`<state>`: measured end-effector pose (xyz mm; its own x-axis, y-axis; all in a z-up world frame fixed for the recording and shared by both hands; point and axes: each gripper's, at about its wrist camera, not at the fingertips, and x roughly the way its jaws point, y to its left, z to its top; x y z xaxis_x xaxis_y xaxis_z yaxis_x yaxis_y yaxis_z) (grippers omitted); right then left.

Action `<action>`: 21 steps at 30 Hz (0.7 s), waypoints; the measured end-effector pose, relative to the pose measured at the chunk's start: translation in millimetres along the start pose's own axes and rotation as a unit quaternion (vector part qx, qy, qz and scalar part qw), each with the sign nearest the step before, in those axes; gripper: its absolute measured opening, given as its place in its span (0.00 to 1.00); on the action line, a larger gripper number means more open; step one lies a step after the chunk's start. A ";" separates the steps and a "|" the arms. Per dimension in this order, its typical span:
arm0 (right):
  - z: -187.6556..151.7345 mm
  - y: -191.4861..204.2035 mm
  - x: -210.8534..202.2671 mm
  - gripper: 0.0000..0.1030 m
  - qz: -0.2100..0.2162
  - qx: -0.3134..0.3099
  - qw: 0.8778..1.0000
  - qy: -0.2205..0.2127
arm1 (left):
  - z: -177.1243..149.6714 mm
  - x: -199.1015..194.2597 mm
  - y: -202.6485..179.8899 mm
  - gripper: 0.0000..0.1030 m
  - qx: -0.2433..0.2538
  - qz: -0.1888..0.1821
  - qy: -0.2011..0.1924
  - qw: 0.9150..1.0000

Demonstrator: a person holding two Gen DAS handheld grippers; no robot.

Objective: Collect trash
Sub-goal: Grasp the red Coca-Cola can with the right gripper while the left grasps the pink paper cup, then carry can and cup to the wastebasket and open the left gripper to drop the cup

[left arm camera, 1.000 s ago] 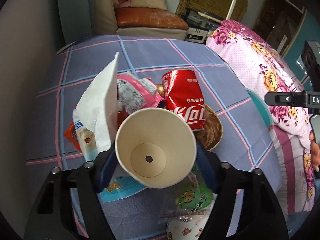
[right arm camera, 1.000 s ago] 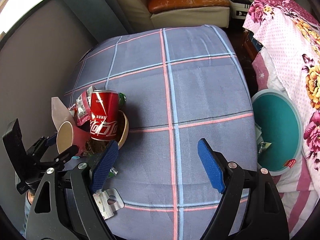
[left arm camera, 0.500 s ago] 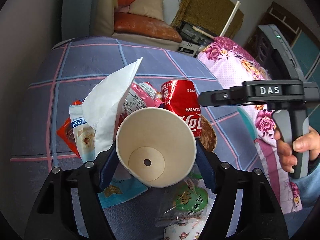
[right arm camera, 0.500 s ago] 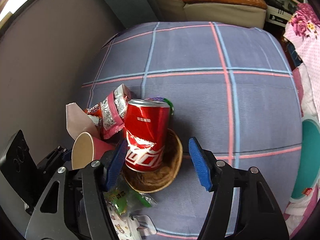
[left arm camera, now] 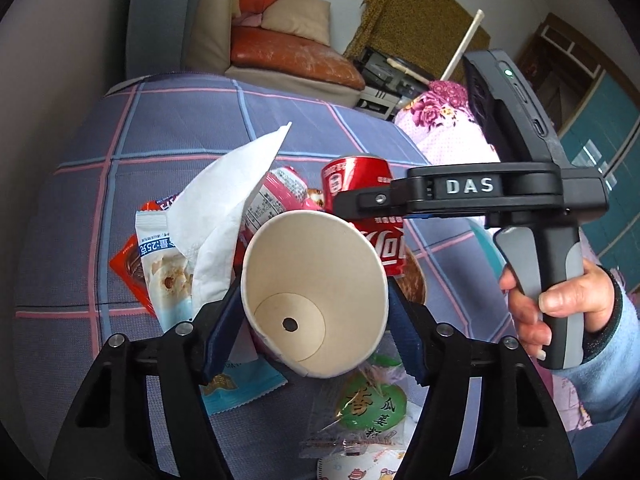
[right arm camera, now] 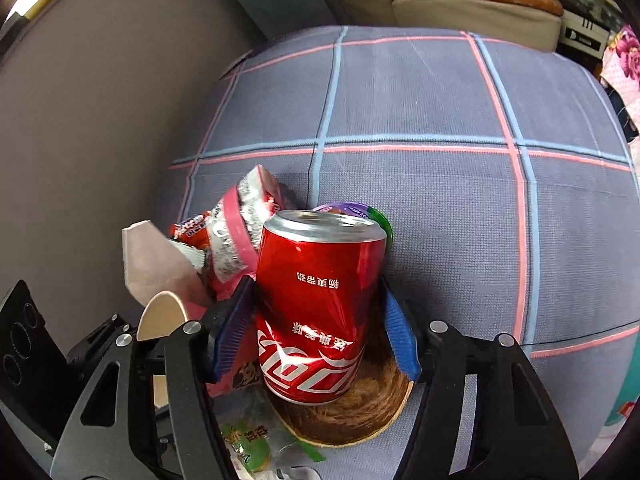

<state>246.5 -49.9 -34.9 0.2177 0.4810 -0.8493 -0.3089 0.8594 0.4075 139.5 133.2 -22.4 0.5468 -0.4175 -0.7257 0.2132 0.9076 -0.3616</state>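
Note:
A paper cup [left arm camera: 316,292] lies on its side, mouth toward the camera, between the blue pads of my left gripper [left arm camera: 314,304]. The pads press its sides and the jaws are closing a little. A dented red cola can [right arm camera: 316,304] stands on a brown woven bowl [right arm camera: 360,408]. My right gripper [right arm camera: 318,288] straddles the can, both blue pads against its sides. In the left wrist view the can [left arm camera: 360,176] shows behind the cup, partly hidden by the right gripper's black arm. A hand [left arm camera: 560,300] holds that gripper's handle.
A white tissue [left arm camera: 228,208], a pink wrapper [left arm camera: 276,196], snack packets [left arm camera: 160,264] and a green packet [left arm camera: 372,404] crowd around the cup. The plaid tablecloth [right arm camera: 420,120] stretches beyond the pile. A sofa [left arm camera: 288,60] stands behind, floral bedding [left arm camera: 440,120] to the right.
My right gripper has swung left across the table to the cola can and narrowed its jaws around it. My left gripper has kept the cup and tilted slightly.

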 end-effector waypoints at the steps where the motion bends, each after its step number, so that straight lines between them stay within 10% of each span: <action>1: -0.5 -1.4 -6.4 0.58 0.001 0.002 1.000 -0.006 | 1.5 -2.9 -1.6 0.66 -0.001 -0.002 -0.002 1.000; 21: -59.7 -93.3 -130.2 0.58 -0.038 0.071 0.990 -0.113 | 33.4 -24.5 -77.4 0.66 0.014 -0.005 -0.028 0.999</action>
<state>191.8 -203.0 17.6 0.4423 0.4260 -0.7892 -0.1531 0.9030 0.4015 136.7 74.6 42.9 0.5893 -0.4243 -0.6876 0.2412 0.9046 -0.3515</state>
